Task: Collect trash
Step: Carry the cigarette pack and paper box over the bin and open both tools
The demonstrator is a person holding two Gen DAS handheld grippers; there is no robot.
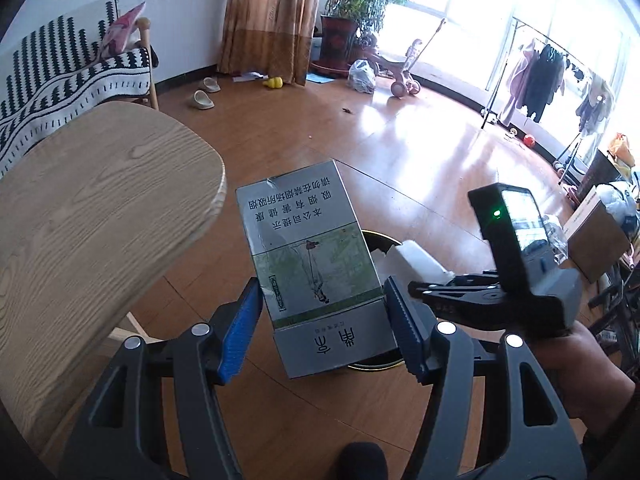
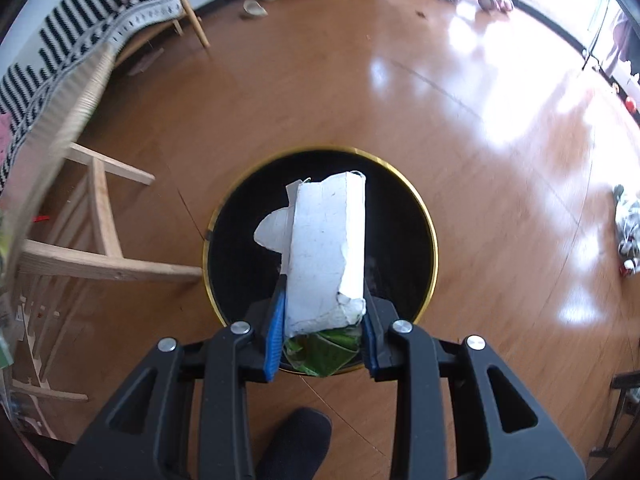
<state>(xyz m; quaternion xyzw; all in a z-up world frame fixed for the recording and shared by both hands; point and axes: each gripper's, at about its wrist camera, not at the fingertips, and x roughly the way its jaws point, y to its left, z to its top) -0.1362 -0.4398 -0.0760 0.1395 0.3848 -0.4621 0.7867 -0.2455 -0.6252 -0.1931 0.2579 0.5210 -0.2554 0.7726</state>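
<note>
Both grippers are clamped on trash above the bin (image 2: 430, 240), the round black container with a gold rim that stands on the wooden floor (image 2: 320, 92).

Largest near the bin is the light wooden table (image 1: 100, 208), whose rounded top sits to the bin's left in the left wrist view; its pale legs and crossbars show left of the bin in the right wrist view. Farther off beyond the bin, against the white wall, a bench carries a black-and-white patterned blanket (image 1: 68, 76).

Next in size, the left gripper (image 1: 320, 320) tilts steeply down toward the bin, its blue pads pressed on both long sides of a grey cigarette carton (image 1: 308, 256). That carton hangs over the bin's near-left rim and hides most of the opening in the left wrist view. The printed characters on it read upside down.

Right of the carton, the right gripper (image 2: 324, 332) points almost straight down over the bin's mouth, the person's hand (image 1: 588, 360) wrapped around its handle. Its jaws stand narrow, squeezing a torn white paper box (image 2: 328, 248) with green printed scraps at the lower end. This box is centred over the dark inside of the bin, not touching the rim.
</note>
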